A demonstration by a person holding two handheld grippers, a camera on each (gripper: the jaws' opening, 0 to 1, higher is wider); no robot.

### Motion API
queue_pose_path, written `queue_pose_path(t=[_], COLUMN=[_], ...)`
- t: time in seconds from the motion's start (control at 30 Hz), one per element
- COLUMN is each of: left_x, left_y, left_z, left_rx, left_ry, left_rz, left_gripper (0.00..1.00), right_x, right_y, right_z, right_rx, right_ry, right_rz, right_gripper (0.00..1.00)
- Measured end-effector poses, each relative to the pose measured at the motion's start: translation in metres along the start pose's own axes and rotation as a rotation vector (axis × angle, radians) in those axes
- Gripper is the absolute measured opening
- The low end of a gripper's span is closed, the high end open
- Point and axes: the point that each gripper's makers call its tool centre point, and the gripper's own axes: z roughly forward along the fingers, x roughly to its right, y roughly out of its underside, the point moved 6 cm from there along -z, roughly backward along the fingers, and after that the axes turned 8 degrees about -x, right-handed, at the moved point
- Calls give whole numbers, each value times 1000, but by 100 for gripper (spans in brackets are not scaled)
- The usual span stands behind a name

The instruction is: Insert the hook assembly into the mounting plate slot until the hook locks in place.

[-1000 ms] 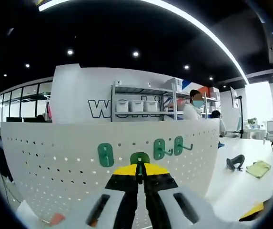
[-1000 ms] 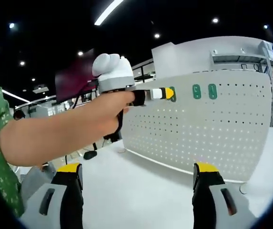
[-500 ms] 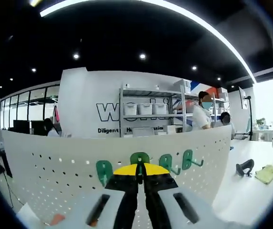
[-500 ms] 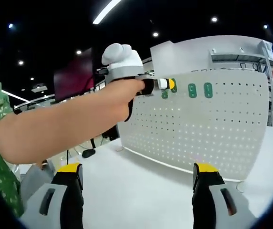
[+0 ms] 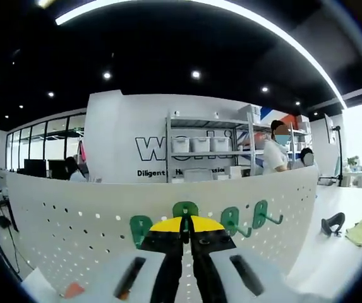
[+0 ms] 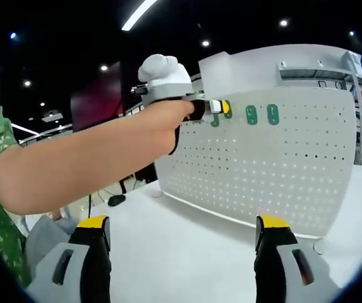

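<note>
Quick count: four green hooks (image 5: pixel 185 210) across the middle of the left gripper view, all on one white pegboard (image 5: pixel 60 221). Three white bins (image 5: pixel 201 144) on the shelf rack (image 5: pixel 209 148) behind it. Two people (image 5: pixel 274 154) at right.

Hooks along top rows of pegboard, left gripper up against it.

Left gripper view: hook (image 5: pixel 185 210) sits just above the gripper (image 5: pixel 186 232) tips, on the pegboard (image 5: pixel 60 221); 1 hook left (image 5: pixel 140 228), 2 right (image 5: pixel 231 219). Shelving unit (image 5: pixel 209 148) behind the board, table (image 5: pixel 342 252) to its right. Right gripper view: left gripper at the board's top-left, 2 hooks (image 6: pixel 251 115) right of it.
</note>
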Motion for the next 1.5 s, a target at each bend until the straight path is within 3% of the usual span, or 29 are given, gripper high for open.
queue_pose_path(t=[0.93,1.5], left_x=[4,5], left_y=[-4,3], left_z=[8,9], left_rx=[36,26], left_ry=[-43,-52], left_rz=[-2,27], left_gripper=[3,3], right_x=[6,7], right_y=[5,9], right_z=[-3,-4], right_rx=[-23,-22], right_ry=[-19,-28], right_rz=[-4,0], right_gripper=[96,96])
